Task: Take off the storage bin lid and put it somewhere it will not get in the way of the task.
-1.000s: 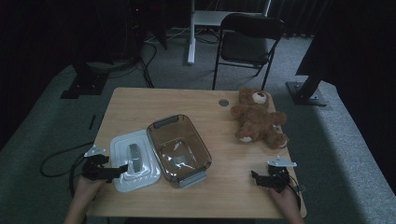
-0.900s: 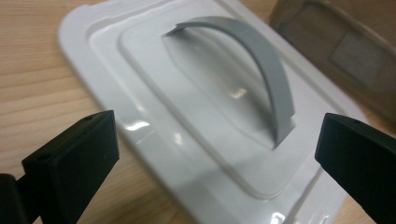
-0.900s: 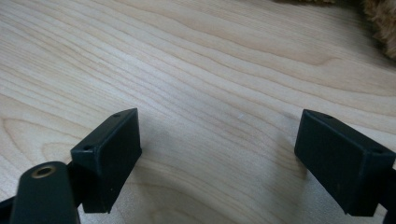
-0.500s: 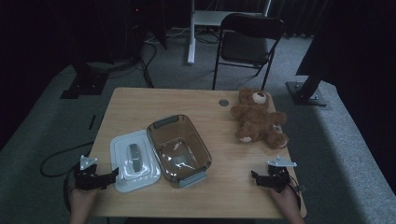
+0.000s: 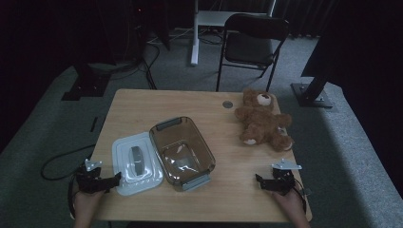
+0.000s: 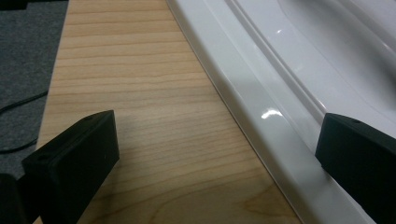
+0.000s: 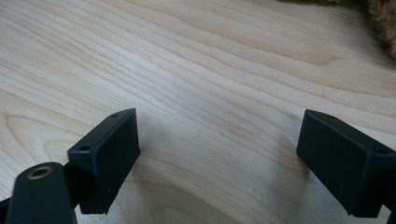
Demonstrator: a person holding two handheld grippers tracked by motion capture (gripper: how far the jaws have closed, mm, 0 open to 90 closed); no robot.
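Your left claw's view crops the white lid (image 6: 299, 79) at the top and right edges, the teddy bear (image 7: 384, 16) is just a fur sliver in the right claw view's corner, and the small round thing (image 5: 227, 104) on the desk is too tiny to identify.

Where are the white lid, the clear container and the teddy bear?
white lid (image 5: 124, 154): high view, flat top left of handle.
clear container (image 5: 183, 153): high view, inside bottom.
teddy bear (image 5: 260, 122): high view, belly.
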